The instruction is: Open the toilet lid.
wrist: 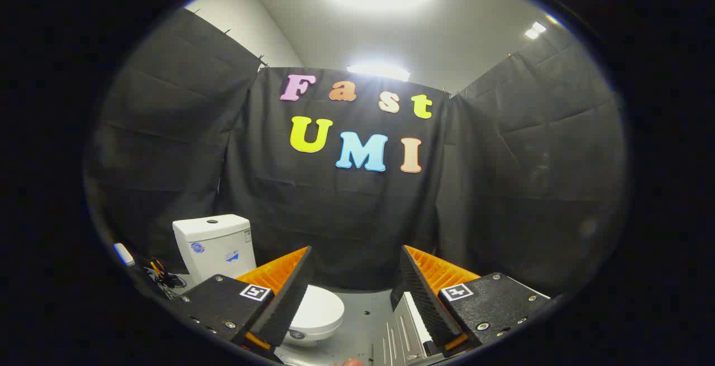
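A white toilet stands on the grey floor below and to the left of my fingers. Its tank point(213, 246) rises against the black cloth wall, and its lid point(318, 309) lies flat and closed over the bowl, partly hidden behind my left finger point(282, 293). My gripper point(354, 257) is open, held high above the floor, with nothing between the fingers. The lid's front edge peeks out just right of the left finger; the right finger point(427, 293) stands clear of the toilet.
A grey floor point(366, 321) stretches beneath the fingers, with a pale ridged metal piece point(405, 327) by the right finger. Cables and a small white object point(124, 254) lie left of the tank. Black cloth walls close the booth on three sides.
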Motion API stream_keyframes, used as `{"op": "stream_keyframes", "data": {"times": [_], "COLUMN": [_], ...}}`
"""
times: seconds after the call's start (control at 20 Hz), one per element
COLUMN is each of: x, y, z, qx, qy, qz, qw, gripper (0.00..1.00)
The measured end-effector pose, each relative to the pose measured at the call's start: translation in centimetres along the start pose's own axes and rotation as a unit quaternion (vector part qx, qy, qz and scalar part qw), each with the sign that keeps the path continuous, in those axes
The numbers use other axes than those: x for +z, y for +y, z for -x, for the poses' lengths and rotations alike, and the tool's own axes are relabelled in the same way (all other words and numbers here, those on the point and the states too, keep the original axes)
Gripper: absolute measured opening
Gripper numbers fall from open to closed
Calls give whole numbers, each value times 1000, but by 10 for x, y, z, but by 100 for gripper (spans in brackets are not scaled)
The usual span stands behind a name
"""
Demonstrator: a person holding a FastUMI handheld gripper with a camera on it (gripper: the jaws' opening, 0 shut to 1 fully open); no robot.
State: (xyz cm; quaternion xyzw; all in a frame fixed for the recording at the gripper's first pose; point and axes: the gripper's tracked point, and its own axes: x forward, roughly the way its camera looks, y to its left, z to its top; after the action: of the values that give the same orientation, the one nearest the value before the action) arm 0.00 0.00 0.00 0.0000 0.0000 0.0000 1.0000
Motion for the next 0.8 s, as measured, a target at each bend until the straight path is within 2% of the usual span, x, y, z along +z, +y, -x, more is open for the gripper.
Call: {"op": "stream_keyframes", "data": {"times": [0.55,0.8], "x": [-54,-67], "y": [13,14], "z": [-27,-29], "qx": [21,15], "qy": [52,65], "qz": [19,25], "qw": [998,997], "gripper": [95,95]}}
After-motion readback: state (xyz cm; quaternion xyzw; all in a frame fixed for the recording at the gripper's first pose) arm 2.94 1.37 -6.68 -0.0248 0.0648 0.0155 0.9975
